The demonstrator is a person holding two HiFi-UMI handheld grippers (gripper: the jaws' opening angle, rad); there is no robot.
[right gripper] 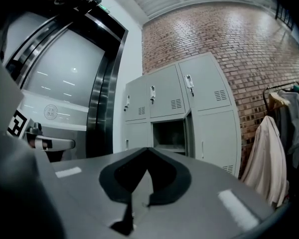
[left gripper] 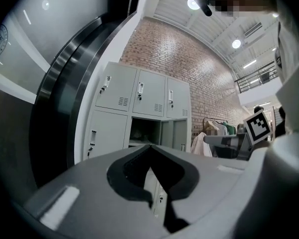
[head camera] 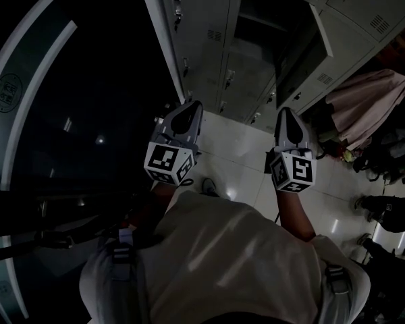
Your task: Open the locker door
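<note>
A bank of grey lockers (head camera: 209, 39) stands ahead of me. One middle compartment (head camera: 256, 25) is open, its door (head camera: 324, 29) swung out to the right. The same open compartment (left gripper: 144, 131) shows in the left gripper view and, as the open compartment (right gripper: 168, 135) with its door (right gripper: 217, 138) beside it, in the right gripper view. My left gripper (head camera: 191, 106) and right gripper (head camera: 284, 112) are held side by side, well short of the lockers and pointing toward them. Both are shut with nothing between the jaws, at the left gripper (left gripper: 150, 146) and the right gripper (right gripper: 148, 149).
A clothes rack with a pale coat (head camera: 368, 103) stands right of the lockers, also seen as the coat (right gripper: 266, 158). Shoes (head camera: 385, 204) lie on the white tiled floor (head camera: 236, 150) at the right. A dark curved glass wall (head camera: 34, 113) runs along the left. Brick wall (right gripper: 229, 34) is behind the lockers.
</note>
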